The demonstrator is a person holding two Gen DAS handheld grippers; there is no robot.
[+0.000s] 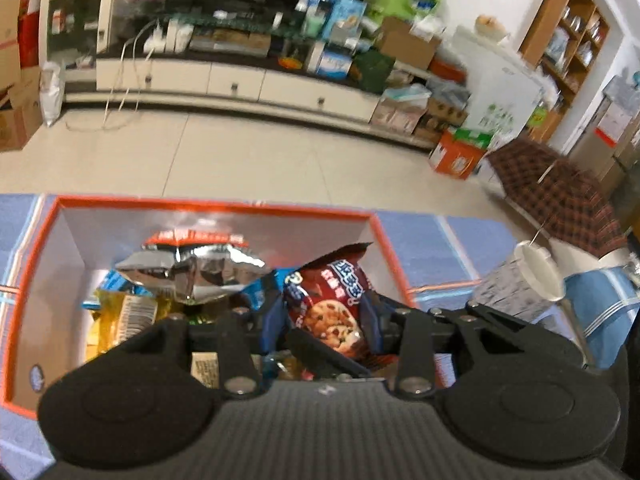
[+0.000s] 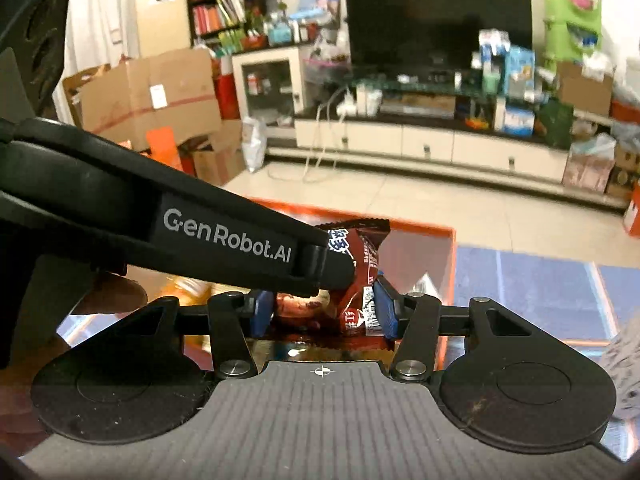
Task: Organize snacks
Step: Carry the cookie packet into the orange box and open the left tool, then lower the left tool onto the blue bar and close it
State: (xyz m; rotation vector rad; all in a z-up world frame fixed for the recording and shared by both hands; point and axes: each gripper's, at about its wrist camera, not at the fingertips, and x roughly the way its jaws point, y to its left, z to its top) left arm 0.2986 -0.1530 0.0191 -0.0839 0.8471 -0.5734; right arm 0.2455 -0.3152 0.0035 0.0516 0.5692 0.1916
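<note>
A brown chocolate-chip cookie packet (image 1: 328, 308) hangs above an orange-rimmed white box (image 1: 216, 204). My left gripper (image 1: 320, 316) is shut on it, its blue pads pressing both sides. In the right wrist view the same cookie packet (image 2: 360, 276) sits between the blue pads of my right gripper (image 2: 322, 314), which is shut on its lower part. The left gripper (image 2: 328, 268) reaches in from the left there and pinches the packet's upper part. Inside the box lie a silver packet (image 1: 192, 268) and a yellow packet (image 1: 120, 312), with other snacks partly hidden.
A patterned paper cup (image 1: 520, 284) stands to the right of the box on a blue cloth (image 1: 432, 248). A finger (image 2: 112, 292) shows under the left gripper. Beyond are a tiled floor (image 1: 240, 152), a TV cabinet (image 2: 432, 144) and cardboard boxes (image 2: 152, 96).
</note>
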